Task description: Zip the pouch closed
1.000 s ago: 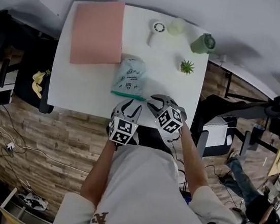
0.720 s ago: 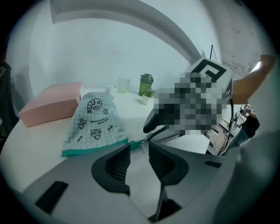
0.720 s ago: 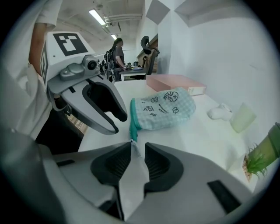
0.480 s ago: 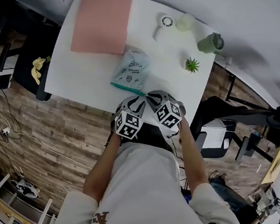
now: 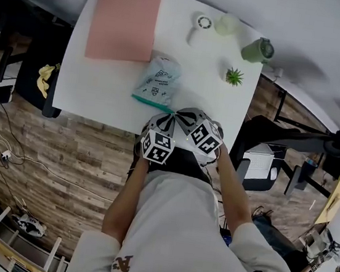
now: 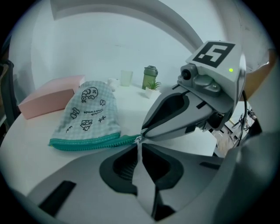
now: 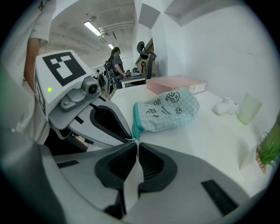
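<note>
The checked pale-blue pouch (image 5: 157, 81) lies on the white table (image 5: 99, 107), its teal zipper edge (image 6: 87, 142) turned toward me. My left gripper (image 6: 140, 141) and right gripper (image 7: 136, 143) meet tip to tip at the zipper's right end, close to the table's near edge. The jaws of both have just been closing. The left jaws now pinch the zipper's teal end. The right jaws are together on the small metal pull (image 7: 131, 140) at that same spot. In the head view, the two grippers hide that corner of the pouch.
A pink box (image 5: 124, 20) lies behind the pouch on the left. Along the back stand a small white fan (image 5: 200, 25), a pale cup (image 5: 226, 24), a green bottle (image 5: 257, 50) and a little plant (image 5: 233, 77). A person (image 7: 117, 61) stands far behind.
Both grippers have come forward from just off the table's near edge onto the pouch's zipper corner. Their jaws, apart a second ago, are now together. The pouch has not moved.
</note>
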Tool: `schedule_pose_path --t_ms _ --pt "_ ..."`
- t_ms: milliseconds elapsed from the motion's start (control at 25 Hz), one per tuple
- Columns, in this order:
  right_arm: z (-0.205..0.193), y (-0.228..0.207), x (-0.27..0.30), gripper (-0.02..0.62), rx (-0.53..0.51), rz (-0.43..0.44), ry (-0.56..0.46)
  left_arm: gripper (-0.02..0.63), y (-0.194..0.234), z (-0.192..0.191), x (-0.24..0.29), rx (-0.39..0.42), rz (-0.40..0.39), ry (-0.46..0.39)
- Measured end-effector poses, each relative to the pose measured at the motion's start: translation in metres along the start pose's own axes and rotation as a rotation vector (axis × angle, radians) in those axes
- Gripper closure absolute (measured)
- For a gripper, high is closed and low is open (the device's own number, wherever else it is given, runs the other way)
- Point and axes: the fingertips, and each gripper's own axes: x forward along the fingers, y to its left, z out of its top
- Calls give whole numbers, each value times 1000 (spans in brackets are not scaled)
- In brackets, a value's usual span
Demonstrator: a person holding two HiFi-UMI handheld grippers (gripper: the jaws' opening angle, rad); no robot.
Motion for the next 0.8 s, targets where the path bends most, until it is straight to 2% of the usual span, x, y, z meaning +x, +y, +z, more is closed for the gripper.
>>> schedule_pose_path --t_ms 120,440,800 --pt "1 0 -1 575 5 -3 -3 606 0 1 1 11 5 3" --pt "-1 2 -3 578 1 -26 3 611 2 2 -3 53 -25 13" --pt "-6 3 -6 578 1 -64 18 611 2 1 -4 57 -34 17"
